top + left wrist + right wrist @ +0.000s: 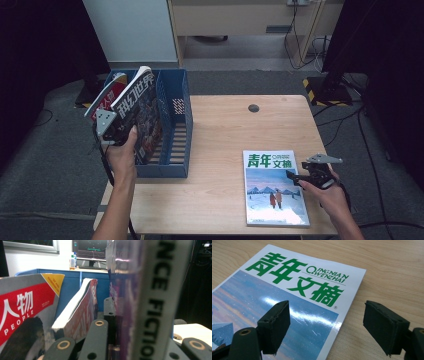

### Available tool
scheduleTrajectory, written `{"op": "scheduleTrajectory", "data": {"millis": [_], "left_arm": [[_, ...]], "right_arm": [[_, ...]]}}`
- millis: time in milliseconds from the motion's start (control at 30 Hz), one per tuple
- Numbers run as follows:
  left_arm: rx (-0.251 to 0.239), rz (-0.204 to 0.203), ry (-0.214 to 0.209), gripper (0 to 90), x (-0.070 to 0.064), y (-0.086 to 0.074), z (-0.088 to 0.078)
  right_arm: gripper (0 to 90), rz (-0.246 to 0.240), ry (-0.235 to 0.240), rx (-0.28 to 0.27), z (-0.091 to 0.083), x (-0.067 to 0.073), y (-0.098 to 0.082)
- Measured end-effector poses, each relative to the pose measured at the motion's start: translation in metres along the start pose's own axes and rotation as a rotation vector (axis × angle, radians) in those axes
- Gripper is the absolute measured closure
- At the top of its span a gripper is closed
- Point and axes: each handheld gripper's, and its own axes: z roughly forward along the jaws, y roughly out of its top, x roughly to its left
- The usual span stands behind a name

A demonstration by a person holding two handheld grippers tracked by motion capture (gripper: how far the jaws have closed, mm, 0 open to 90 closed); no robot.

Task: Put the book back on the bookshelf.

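Your left gripper [116, 131] is pinching a dark science fiction magazine [141, 117] by its spine, and the magazine stands tilted in the blue file rack [172, 130], right in front of that gripper. Just beside it, on the far side from the open slots, a red People magazine [109, 96] leans in the same rack. In the left gripper view, another red magazine [80, 310] stands between the People magazine [22, 312] and the one you hold [140, 300]. Your right gripper [296, 176] rests low over the wooden surface [220, 130] with its jaws spread wide and nothing pressed between them. One jaw sits over the shiny cover of the green-titled magazine [274, 187] and the other sits past its edge, over bare wood. That magazine [287, 302] lies flat, right under and ahead of your right gripper, well apart from the rack.
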Motion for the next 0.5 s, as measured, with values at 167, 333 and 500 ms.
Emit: {"op": "scheduleTrajectory", "data": {"millis": [167, 333, 500], "left_arm": [[0.004, -0.017, -0.004, 82.4, 0.0001, -0.0056, 0.0012], [0.007, -0.022, -0.010, 82.4, -0.0030, -0.0087, 0.0042], [0.005, -0.025, -0.016, 82.3, -0.0056, -0.0110, 0.0075]], "right_arm": [[23.0, 0.001, 0.006, 0.004, -0.0001, 0.0001, 0.0002], [23.7, -0.001, 0.007, 0.002, -0.0003, -0.0003, 0.0001], [24.2, 0.003, 0.007, 0.001, -0.0009, -0.0009, 0.0001]]}}
